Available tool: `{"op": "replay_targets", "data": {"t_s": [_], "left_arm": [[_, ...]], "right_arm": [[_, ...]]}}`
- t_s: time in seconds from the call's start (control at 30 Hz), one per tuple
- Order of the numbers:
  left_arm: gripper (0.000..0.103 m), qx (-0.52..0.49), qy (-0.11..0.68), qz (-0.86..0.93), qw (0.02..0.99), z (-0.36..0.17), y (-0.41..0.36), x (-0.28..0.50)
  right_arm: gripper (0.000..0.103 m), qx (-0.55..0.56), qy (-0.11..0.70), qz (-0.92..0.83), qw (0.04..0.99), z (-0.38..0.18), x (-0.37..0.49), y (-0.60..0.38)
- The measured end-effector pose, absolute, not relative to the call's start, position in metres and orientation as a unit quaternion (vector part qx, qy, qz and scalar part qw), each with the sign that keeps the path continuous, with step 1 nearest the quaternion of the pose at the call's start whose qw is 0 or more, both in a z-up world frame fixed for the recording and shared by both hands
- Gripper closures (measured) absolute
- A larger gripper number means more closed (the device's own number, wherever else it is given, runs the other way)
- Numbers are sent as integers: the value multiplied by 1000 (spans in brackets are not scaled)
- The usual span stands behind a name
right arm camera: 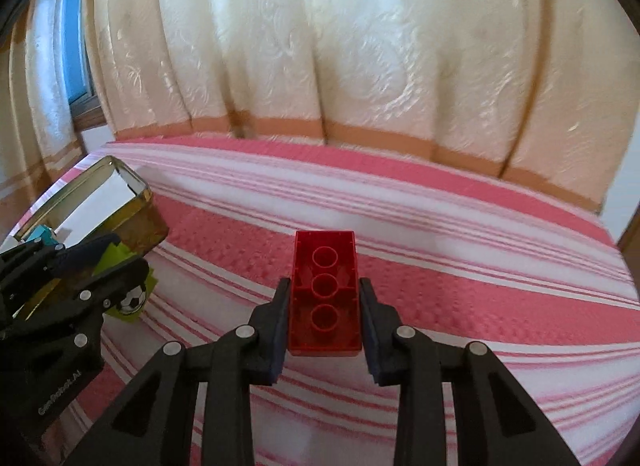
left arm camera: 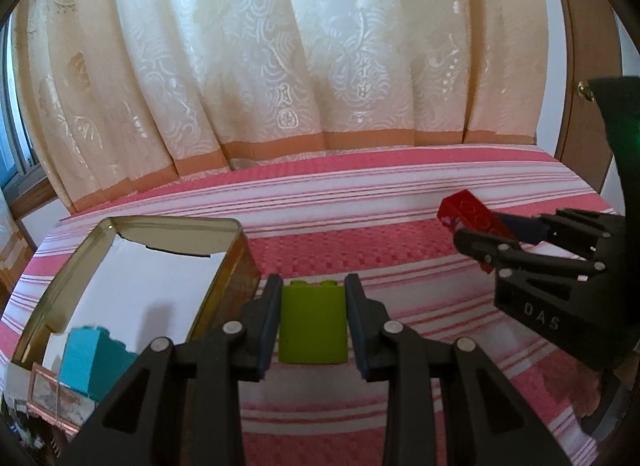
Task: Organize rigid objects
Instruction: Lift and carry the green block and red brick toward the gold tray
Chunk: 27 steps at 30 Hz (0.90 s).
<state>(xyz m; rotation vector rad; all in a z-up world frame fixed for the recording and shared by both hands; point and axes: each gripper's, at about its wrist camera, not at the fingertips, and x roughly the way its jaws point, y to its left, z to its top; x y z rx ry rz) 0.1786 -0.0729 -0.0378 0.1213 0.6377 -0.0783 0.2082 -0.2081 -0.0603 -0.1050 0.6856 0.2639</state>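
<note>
Both tongs loaded up over the striped bed

Left tongs (left arm camera: 314, 322) clamped on a green brick (left arm camera: 313, 326) beside the tin (left arm camera: 236, 250); right tongs (right arm camera: 323, 318) squeezing a red brick (right arm camera: 325, 294), hollow side up

Red brick (right arm camera: 325, 294): translucent red, hollow underside with three round tubes. Green brick (left arm camera: 313, 324): plain lime green; its side in the right wrist view carries a black-and-white football print. Blue brick (left arm camera: 90, 362): turquoise. Tin (left arm camera: 120, 266): gold-toned walls, mirror-bright interior. Bedcover (right arm camera: 460, 266): pink, with white bands and thin pink stripes. Curtain (left arm camera: 280, 65): cream, embossed floral pattern, tan border band. Gripper frames: black, with dark blue pads.
</note>
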Motion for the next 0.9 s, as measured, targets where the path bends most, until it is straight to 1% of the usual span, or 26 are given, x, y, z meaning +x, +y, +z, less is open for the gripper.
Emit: {"op": "replay_targets", "data": {"t_s": [0.1,0.4,0.63,0.9], "left_arm": [[73,60,291,-32,954,-33,-73,170],[73,47,292,-29,955,-32,-63,155],[73,34,275,-28,961,-28,-54,135],[73,35,251,-20,967,-23,-50,118]], "right_arm": [[69,-48,310,111,943,-53,194,-208],[69,-24,277,88,956,-44,163,-211],[69,-4,245,74,967,-38,137,-212],[69,-14,201,55,978,-31,115,-207]]}}
